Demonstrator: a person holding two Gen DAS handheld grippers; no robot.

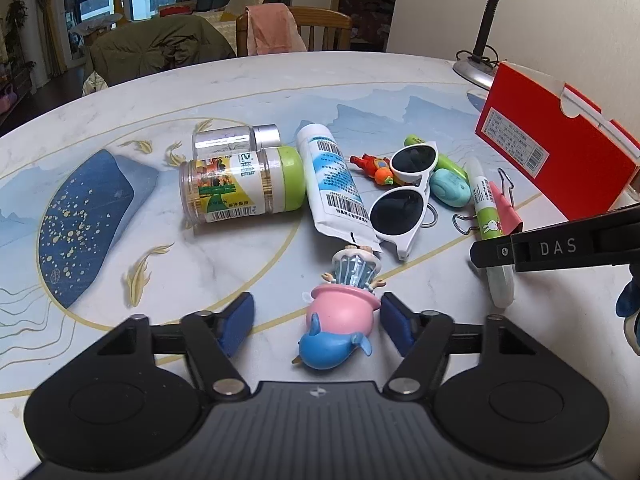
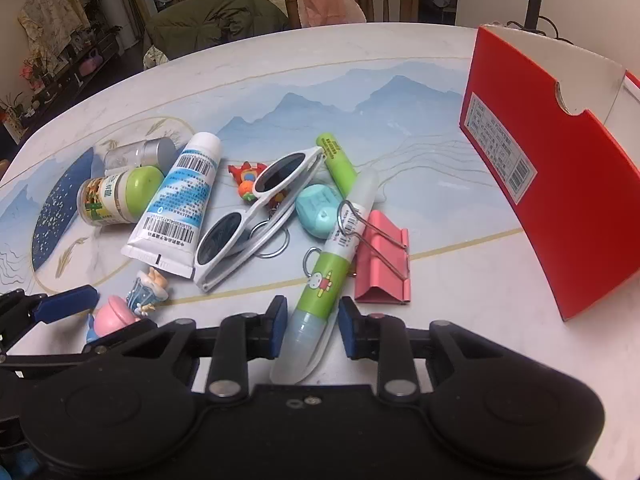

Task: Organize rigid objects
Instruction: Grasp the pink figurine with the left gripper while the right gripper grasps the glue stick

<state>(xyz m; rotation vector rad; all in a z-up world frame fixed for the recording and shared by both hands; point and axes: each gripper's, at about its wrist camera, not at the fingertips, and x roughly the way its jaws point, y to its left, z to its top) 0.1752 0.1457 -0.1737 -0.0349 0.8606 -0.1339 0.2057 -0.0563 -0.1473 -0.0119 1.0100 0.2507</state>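
1. The left gripper (image 1: 316, 322) is partly open around a toy figure (image 1: 340, 320) lying on the table (image 1: 240, 80); only the right pad touches it.
2. The right gripper (image 2: 313, 326) pinches the green glue stick (image 2: 320, 280).
3. Farther back stands a red box (image 2: 560, 200).

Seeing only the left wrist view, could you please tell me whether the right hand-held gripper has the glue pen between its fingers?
Observer: Yes. In the right wrist view the glue pen's clear cap lies between the right hand-held gripper's pads, which look pressed against it.
Operator: Thank you. Does anything lie on the pen?
Observer: One wire handle of the pink clip crosses over its far part.
Operator: Is the red box open?
Observer: Yes, the box is open on top, and its inside is white.
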